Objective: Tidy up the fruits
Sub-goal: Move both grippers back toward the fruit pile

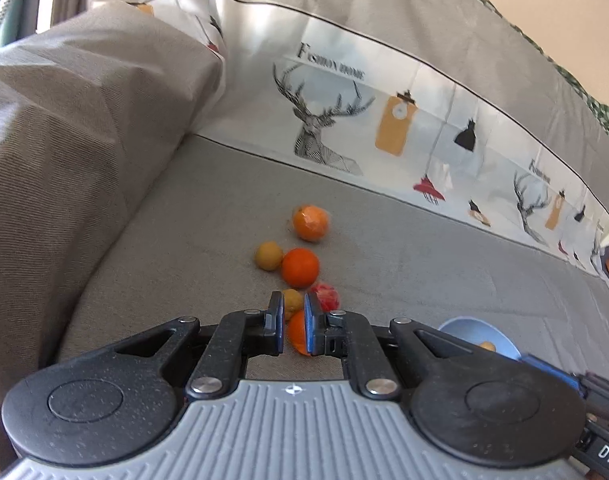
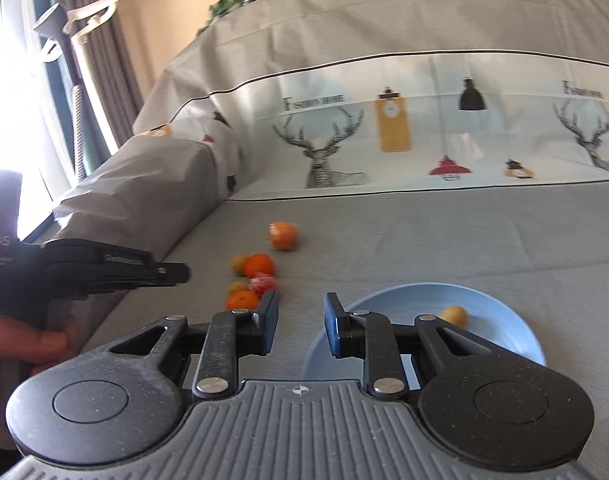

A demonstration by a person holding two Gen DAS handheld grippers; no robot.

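Note:
Several loose fruits lie on the grey sofa seat: a far orange (image 1: 310, 223) (image 2: 283, 235), a yellow-green fruit (image 1: 268, 255), a bright orange (image 1: 300, 267) (image 2: 259, 265), a red fruit (image 1: 325, 296) (image 2: 264, 284), a small yellow fruit (image 1: 291, 299) and a near orange (image 1: 297, 333) (image 2: 242, 300). A light blue bowl (image 2: 404, 308) (image 1: 470, 330) holds one yellow fruit (image 2: 453, 315). My left gripper (image 1: 293, 322) hovers above the near fruits with its jaws narrowly apart and empty; it also shows in the right wrist view (image 2: 176, 272). My right gripper (image 2: 300, 322) is open and empty beside the bowl's left rim.
The sofa's backrest cover (image 2: 384, 140) with deer prints runs along the back. A covered armrest (image 1: 84, 140) rises on the left. Curtains and a stand (image 2: 76, 60) are at the far left. Bare grey seat (image 2: 444, 240) lies between bowl and backrest.

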